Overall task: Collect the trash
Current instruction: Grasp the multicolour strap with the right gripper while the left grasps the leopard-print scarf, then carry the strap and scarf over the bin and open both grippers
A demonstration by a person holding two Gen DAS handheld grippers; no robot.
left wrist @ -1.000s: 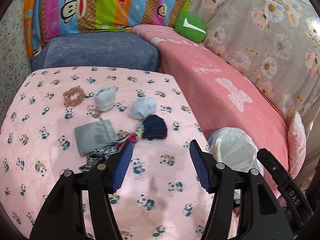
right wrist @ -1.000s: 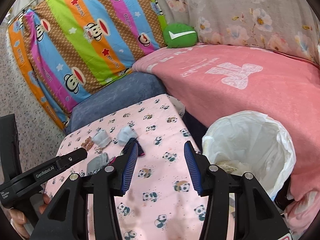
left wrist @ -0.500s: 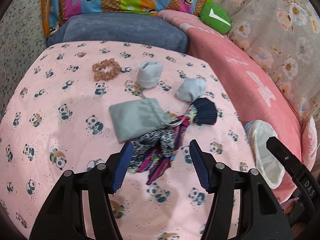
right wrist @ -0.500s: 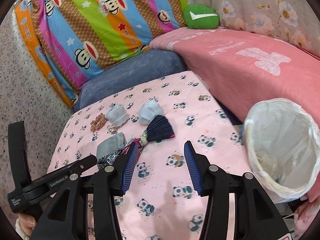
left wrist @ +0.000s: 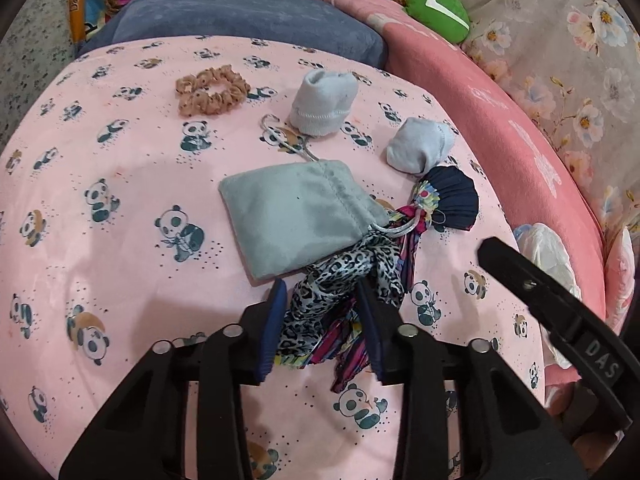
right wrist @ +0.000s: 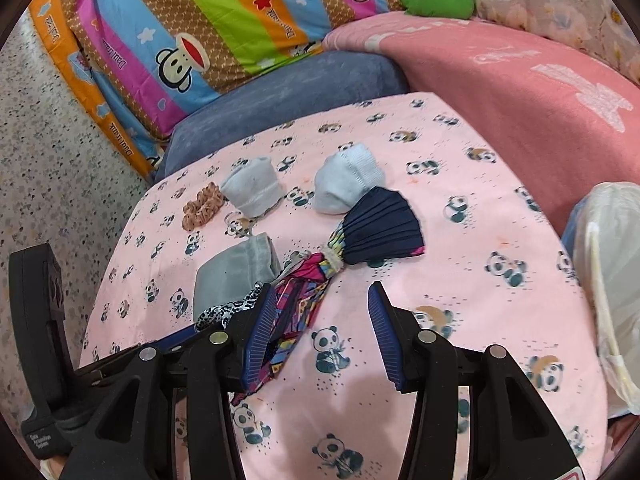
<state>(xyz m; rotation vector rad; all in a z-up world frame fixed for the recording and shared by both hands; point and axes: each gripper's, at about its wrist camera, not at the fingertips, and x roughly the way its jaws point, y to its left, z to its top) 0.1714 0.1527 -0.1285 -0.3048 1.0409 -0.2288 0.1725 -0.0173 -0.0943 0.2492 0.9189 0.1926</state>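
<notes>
Near the front edge of the panda-print bed [left wrist: 120, 240], the left gripper [left wrist: 322, 320] has dropped from a high, wide look at the bedding to sit right over the leopard-print scarf [left wrist: 344, 276]. A second ago its fingers [left wrist: 274, 320] stood spread above bare sheet; now they are closing, with the scarf bunched between them, though the left pad does not look pressed home yet. I judge this to be the start of a pickup, with carrying to the bin yet to come.

The right gripper [right wrist: 324, 320] has swung in from the bin side towards the same heap. Its fingers [right wrist: 384, 328] stand half spread with nothing between them, over sheet beside the striped cloth [right wrist: 296, 292].

From the left wrist view the grey pouch [left wrist: 296, 216] shows whole, touching the scarf, and the scrunchie [left wrist: 212, 90] and two rolled socks [left wrist: 324, 102] lie towards the far edge. Only a sliver of the lined bin [left wrist: 548, 256] shows there. The right wrist view shows that bin [right wrist: 612, 280] off the bed's right edge, and the left tool's body, but hides most of the scarf.
</notes>
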